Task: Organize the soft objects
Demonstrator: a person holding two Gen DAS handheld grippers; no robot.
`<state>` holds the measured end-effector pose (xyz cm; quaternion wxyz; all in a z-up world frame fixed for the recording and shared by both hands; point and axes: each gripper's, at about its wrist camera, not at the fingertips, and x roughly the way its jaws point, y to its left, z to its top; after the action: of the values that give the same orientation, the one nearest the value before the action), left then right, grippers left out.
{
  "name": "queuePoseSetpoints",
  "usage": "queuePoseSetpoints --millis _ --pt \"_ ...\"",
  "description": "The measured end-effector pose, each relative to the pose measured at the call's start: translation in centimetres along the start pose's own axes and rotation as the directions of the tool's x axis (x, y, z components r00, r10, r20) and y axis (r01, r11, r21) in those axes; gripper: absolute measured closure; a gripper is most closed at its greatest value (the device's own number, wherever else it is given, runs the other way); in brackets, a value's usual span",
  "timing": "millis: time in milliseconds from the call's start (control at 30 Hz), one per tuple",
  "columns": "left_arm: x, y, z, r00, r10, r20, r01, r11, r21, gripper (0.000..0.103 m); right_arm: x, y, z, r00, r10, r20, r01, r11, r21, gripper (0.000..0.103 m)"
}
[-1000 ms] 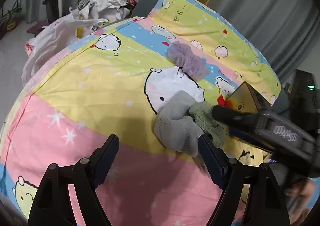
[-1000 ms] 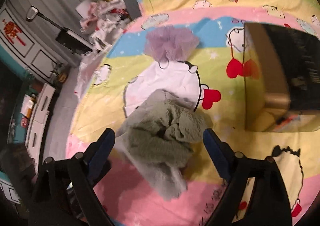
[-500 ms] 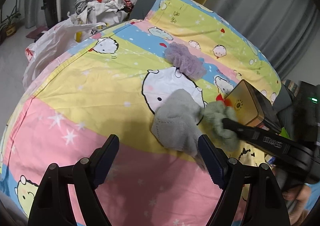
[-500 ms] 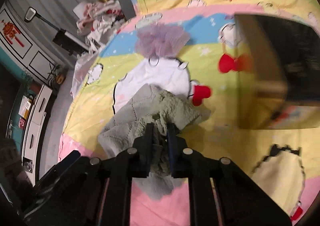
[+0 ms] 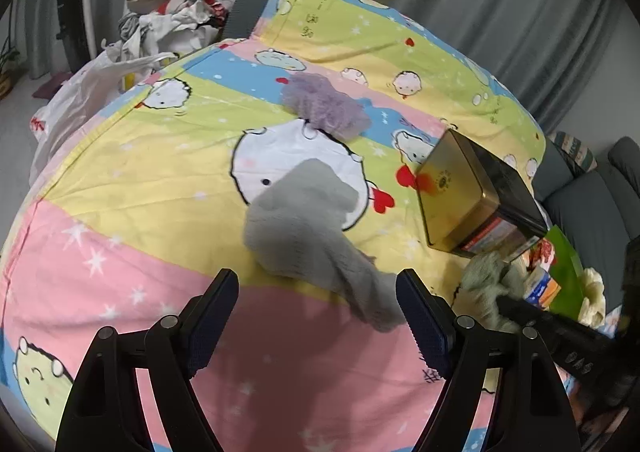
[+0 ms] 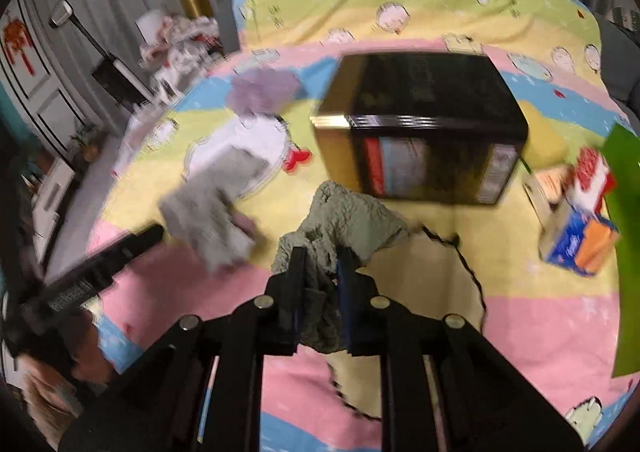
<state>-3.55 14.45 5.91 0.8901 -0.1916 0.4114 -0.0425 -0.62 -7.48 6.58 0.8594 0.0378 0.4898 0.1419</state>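
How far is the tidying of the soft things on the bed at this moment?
Nothing looks put away yet. In hand: the right gripper pinches the green cloth and holds it near the dark box; its jaws are easing slightly apart with the cloth between them. Left: the grey cloth lies on the bedspread before the open left gripper, and the purple fluffy piece lies untouched behind it.

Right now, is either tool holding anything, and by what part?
The right tool is clamped on the green fuzzy cloth, pinching a bunched fold near its middle. The left tool is open and holds nothing; the grey cloth lies ahead of it.
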Motion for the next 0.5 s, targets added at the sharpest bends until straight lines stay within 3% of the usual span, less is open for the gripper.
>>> queuePoseSetpoints --millis 67,133,200,367,500 --pt "-0.2 -0.7 -0.2 0.999 -0.048 -0.001 0.048 0.999 0.005 0.021 0.9 -0.8 -0.4 0.999 0.012 -0.037 -0.011 0.999 0.035 0.082" --pt "-0.4 -1.6 -0.4 0.998 -0.070 -0.001 0.070 0.997 0.027 0.021 1.2 -1.3 -0.7 0.998 0.013 -0.055 -0.009 0.998 0.066 0.070" --pt "-0.6 -2.5 -0.7 0.997 -0.074 0.005 0.074 0.996 0.052 0.021 0.8 -1.7 -0.7 0.998 0.036 -0.050 -0.031 0.996 0.087 0.047" --pt "-0.1 -4.4 -1.4 0.993 -0.117 -0.028 0.119 0.989 0.085 0.021 -1.9 -2.7 0.1 0.999 0.037 0.019 -0.038 0.996 0.084 0.022" --pt "0.6 -6.0 -2.3 0.976 -0.197 -0.088 0.205 0.975 0.090 0.021 -2.4 -4.5 0.8 0.995 0.090 0.036 -0.094 0.984 0.148 0.019"
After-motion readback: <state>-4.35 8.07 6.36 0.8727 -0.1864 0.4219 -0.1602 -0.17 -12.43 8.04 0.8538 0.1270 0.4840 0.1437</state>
